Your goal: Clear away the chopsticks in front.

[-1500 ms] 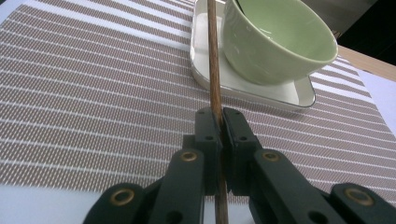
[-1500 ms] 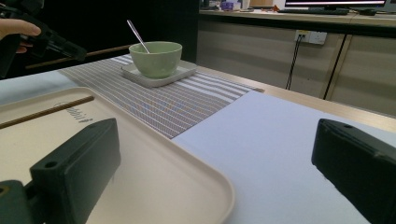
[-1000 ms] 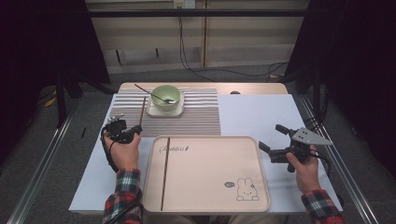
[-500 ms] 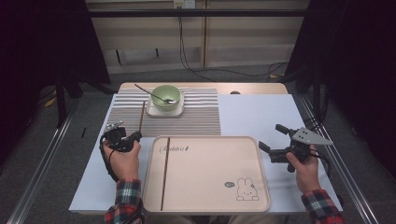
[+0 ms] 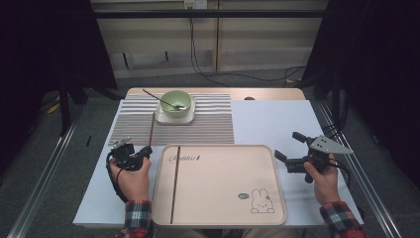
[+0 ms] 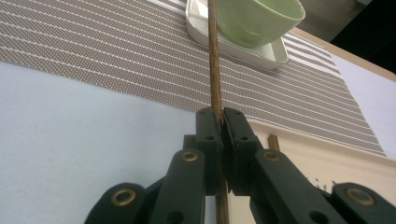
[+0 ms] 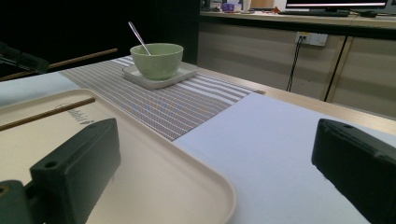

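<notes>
since the earlier frame the left gripper (image 5: pixel 140 156) had drawn back toward the person, jaws clenched on a thin brown wooden chopstick (image 6: pixel 214 60) that reached over the striped woven mat (image 5: pixel 208 124). a second chopstick (image 5: pixel 175 183) lay on the smooth beige tray (image 5: pixel 223 218). the right gripper (image 5: pixel 289 148) hung released.

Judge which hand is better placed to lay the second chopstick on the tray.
Left, probably. The left gripper is already shut on the chopstick beside the tray; the right gripper sits open and empty at its far side.
</notes>
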A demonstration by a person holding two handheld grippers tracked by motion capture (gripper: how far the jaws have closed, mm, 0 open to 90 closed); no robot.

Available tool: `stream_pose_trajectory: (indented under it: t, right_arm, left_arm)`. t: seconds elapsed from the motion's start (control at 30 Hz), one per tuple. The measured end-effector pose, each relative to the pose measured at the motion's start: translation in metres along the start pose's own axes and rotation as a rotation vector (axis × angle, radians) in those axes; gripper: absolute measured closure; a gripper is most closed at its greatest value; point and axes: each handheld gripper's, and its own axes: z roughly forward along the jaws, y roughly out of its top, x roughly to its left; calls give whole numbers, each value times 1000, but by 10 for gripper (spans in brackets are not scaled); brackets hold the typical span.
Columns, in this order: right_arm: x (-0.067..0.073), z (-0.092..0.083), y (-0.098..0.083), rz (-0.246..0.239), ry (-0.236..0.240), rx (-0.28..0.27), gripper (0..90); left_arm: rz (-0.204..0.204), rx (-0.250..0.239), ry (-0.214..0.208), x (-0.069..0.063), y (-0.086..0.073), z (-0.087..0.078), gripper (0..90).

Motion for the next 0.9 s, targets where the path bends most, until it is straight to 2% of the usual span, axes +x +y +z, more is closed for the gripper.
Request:
stream_pose_trajectory:
  t: [0.07,0.17,0.2,0.4,0.53,0.7,0.73,0.77,0.87,0.9]
  right_arm:
    - [0,0,0,0,1,2,8]
    - [0,-1,0,2,0,1,8]
    - [0,-1,0,-1,0,2,8]
    - [0,-1,0,5,3,0,8]
    - [0,-1,1,6,3,2,8]
    - [1,0,1,6,9,-2,8]
    - [1,0,1,2,5,-4,8]
    - [1,0,1,6,4,-8,8]
    - [1,0,1,9,4,-12,8]
    - [2,0,1,11,5,-12,8]
  left_arm:
    - [15,4,2,0,-1,-3,858]
    - [3,-3,-7,-4,-4,-6,858]
    - [16,0,-4,-4,-3,-7,858]
    - [11,-8,-19,-8,-5,-11,858]
    - [23,-10,-15,-12,-9,-14,858]
    - [14,-14,-37,-17,-13,-18,858]
    - [2,-15,-47,-18,-15,-19,858]
    - [12,-19,-36,-18,-15,-20,858]
    - [-9,-15,-58,-20,-19,-22,858]
    - [4,-16,-52,-21,-19,-23,858]
